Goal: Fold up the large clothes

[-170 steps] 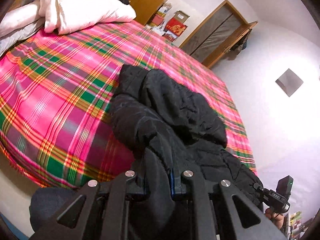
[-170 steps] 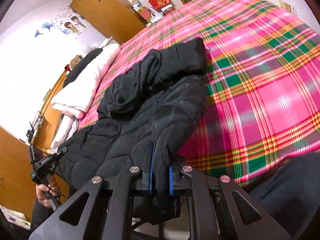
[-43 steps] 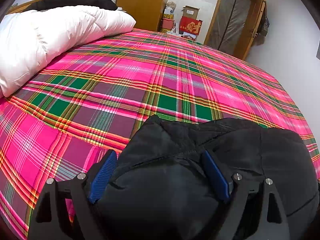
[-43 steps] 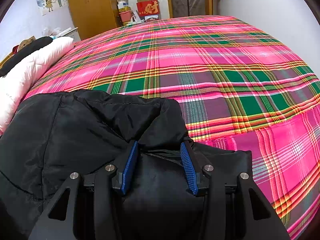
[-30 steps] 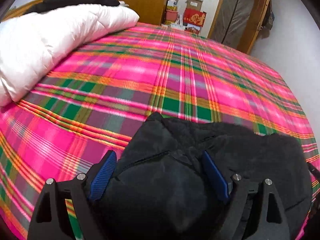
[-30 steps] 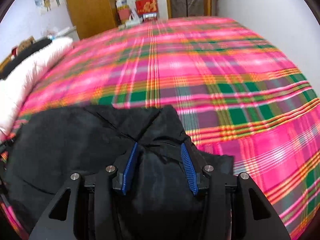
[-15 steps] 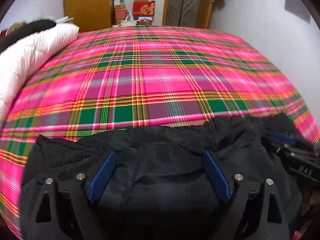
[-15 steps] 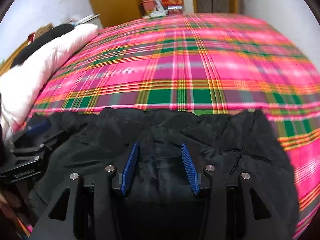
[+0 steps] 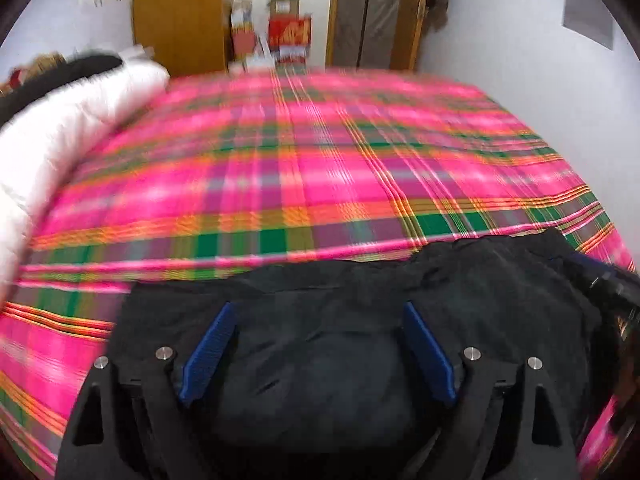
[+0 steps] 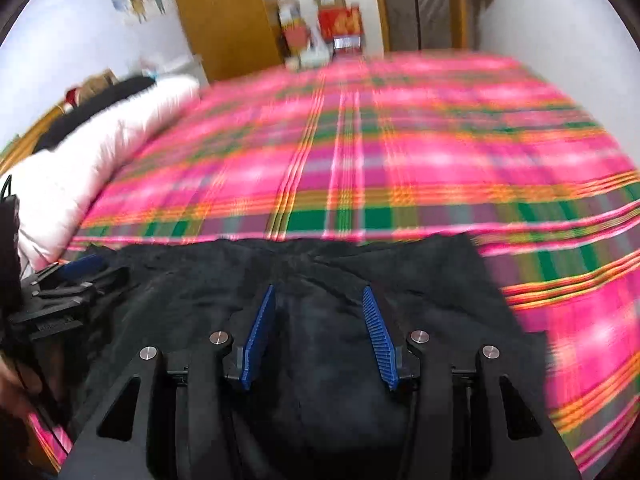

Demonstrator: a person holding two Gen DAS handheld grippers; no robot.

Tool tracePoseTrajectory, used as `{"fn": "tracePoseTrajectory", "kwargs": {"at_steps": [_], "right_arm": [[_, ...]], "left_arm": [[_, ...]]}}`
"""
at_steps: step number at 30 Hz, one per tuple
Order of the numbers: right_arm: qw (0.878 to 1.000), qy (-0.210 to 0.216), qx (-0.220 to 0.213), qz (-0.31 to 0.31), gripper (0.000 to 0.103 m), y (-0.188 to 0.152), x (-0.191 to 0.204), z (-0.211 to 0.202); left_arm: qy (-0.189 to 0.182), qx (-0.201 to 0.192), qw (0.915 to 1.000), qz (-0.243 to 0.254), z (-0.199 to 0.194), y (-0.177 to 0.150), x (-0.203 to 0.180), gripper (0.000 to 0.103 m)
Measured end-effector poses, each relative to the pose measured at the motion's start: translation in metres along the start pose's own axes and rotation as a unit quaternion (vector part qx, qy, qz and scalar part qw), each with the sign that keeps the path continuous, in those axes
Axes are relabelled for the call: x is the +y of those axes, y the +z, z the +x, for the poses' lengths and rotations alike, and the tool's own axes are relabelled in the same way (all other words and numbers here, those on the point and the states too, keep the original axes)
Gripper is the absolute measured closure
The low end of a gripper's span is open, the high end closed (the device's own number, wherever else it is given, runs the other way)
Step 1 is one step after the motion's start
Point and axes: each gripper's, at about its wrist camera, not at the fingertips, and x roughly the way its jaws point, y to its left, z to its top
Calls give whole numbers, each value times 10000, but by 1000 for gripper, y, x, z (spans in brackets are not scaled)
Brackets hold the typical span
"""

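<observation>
A black padded jacket (image 9: 360, 300) lies folded at the near edge of the bed; it also shows in the right wrist view (image 10: 400, 276). My left gripper (image 9: 316, 312) is open, its blue pads (image 9: 208, 348) spread wide just above the jacket, holding nothing. My right gripper (image 10: 318, 294) is open too, its blue pads (image 10: 260, 336) apart over the jacket. The left gripper also shows at the left edge of the right wrist view (image 10: 68, 280), and the right gripper at the right edge of the left wrist view (image 9: 612, 284).
The bed has a pink, green and orange plaid cover (image 9: 320, 160). A white duvet (image 9: 60, 132) with a dark item on top lies at the left. Beyond the bed stand a wooden wardrobe (image 9: 180, 12), boxes (image 9: 288, 32) and a door (image 9: 372, 12).
Both grippers let go of the jacket, which now lies folded on the bed. Over the last second both open grippers have drawn back and swung to face across the bed; the views are motion-blurred.
</observation>
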Motion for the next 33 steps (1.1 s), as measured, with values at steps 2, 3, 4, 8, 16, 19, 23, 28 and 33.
{"fn": "tracePoseTrajectory", "kwargs": {"at_steps": [2,3,4,8,16,19,23,28,33], "right_arm": [[9998,-86,-100,130,57,-12,-18,-13],[9995,-276,-44,164,57,-23,-30,-10],[9991,-379,26,207,57,-29,-38,-5],[9985,-437,-67,311,57,-44,-57,16],[9982,-430,-171,384,57,-49,-63,26],[9980,-535,20,336,57,-43,-59,16],[9984,-525,8,210,57,-40,-51,-19],[9985,-490,-139,185,56,-65,-48,-73],[9979,-575,160,254,56,-98,-55,-74]], "left_arm": [[181,-310,9994,-19,-26,-17,20,16],[340,-321,9989,-76,-30,-25,31,16],[549,-263,9980,-164,-29,-34,45,16],[422,-40,9940,-1007,-8,-61,91,13],[370,-209,9918,-1205,10,-63,91,11],[427,-52,9917,-1214,3,-59,92,12],[424,-122,9914,-1234,-34,-58,88,13],[485,-473,9887,-1334,-88,-80,83,13],[782,-170,9863,-1441,-89,-117,82,13]]}}
